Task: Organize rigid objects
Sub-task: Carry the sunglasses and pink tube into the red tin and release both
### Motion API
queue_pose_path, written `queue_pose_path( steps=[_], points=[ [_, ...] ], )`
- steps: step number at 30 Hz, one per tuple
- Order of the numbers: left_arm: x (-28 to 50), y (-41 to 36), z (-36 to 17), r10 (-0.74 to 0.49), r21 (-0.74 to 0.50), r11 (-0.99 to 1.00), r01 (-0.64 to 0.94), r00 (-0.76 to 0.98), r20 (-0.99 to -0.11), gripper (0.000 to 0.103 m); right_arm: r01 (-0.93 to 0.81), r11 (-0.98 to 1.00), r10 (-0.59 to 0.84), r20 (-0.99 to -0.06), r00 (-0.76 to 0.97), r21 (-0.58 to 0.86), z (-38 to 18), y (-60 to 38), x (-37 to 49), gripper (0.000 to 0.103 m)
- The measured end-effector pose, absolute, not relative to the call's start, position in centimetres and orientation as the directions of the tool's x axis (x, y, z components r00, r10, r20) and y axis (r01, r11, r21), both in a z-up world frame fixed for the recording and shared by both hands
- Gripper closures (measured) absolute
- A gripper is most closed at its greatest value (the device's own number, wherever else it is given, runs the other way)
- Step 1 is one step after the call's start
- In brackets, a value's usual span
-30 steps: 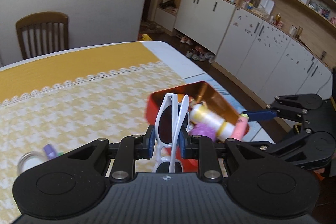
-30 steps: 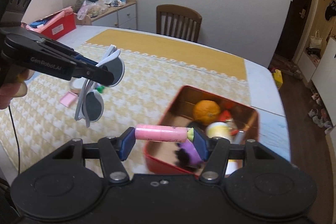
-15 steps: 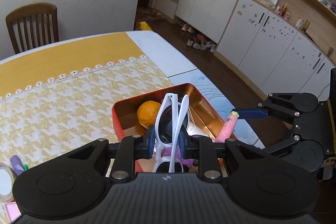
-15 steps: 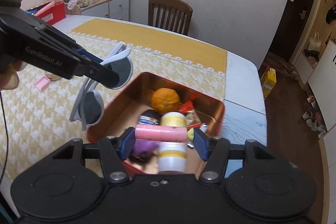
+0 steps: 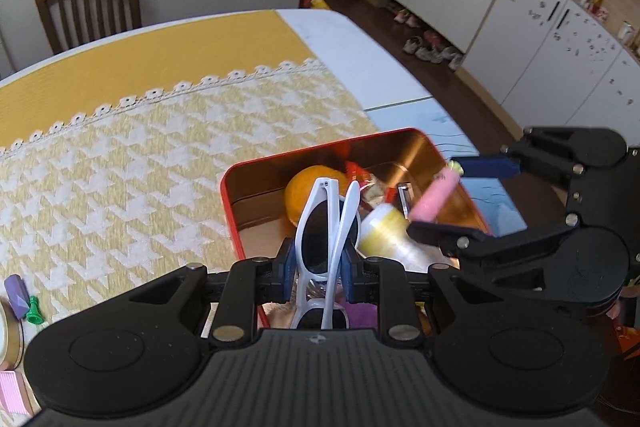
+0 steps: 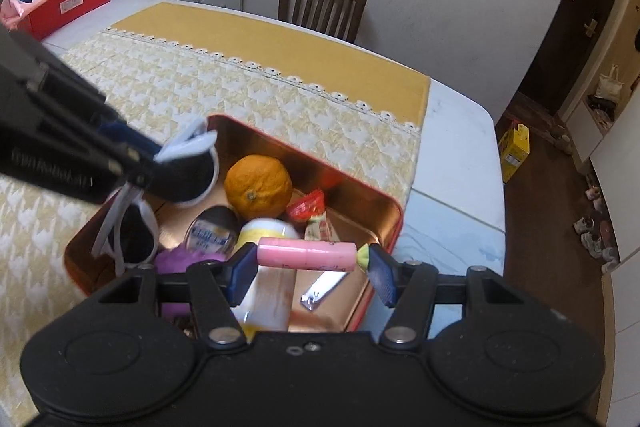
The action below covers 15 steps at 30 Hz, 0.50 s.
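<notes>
Left wrist view: left tool [image 5: 318, 265] clamped on folded white sunglasses [image 5: 326, 223] at centre frame, held upright over the near end of the red tin [image 5: 228, 187], likely so they drop in clear of the orange [image 5: 304, 187]. Right of centre, the right tool [image 5: 436, 195] grips a pink tube [image 5: 434, 195].

Right wrist view: right tool [image 6: 310, 265] pinches the tube [image 6: 306, 255] end to end, crosswise above the tin [image 6: 394, 227], lower centre. Sunglasses [image 6: 136, 227] hang at left over its corner. Surface [image 6: 452, 147] beyond.

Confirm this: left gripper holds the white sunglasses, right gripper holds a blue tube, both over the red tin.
Wrong on one point: the tube in the right gripper is pink, as the right wrist view shows. The left gripper does hold the white sunglasses, both over the red tin.
</notes>
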State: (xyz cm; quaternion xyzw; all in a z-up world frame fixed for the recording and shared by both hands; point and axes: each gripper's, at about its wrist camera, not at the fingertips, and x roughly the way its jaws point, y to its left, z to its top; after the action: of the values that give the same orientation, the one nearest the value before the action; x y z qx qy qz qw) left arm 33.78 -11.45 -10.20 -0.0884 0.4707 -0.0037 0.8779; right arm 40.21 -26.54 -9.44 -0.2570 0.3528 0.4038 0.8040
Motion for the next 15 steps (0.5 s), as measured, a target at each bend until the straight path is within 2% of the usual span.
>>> queue_pose_path(
  steps=[15],
  points=[
    [35.9,-11.3,-12.2,-0.047,-0.116,0.988,-0.100,0.519,-0.853,0.081,-0.858,0.502,0.480,-0.792,0.378,-0.105,-10.5,-23.7,42.9,0.044]
  ],
)
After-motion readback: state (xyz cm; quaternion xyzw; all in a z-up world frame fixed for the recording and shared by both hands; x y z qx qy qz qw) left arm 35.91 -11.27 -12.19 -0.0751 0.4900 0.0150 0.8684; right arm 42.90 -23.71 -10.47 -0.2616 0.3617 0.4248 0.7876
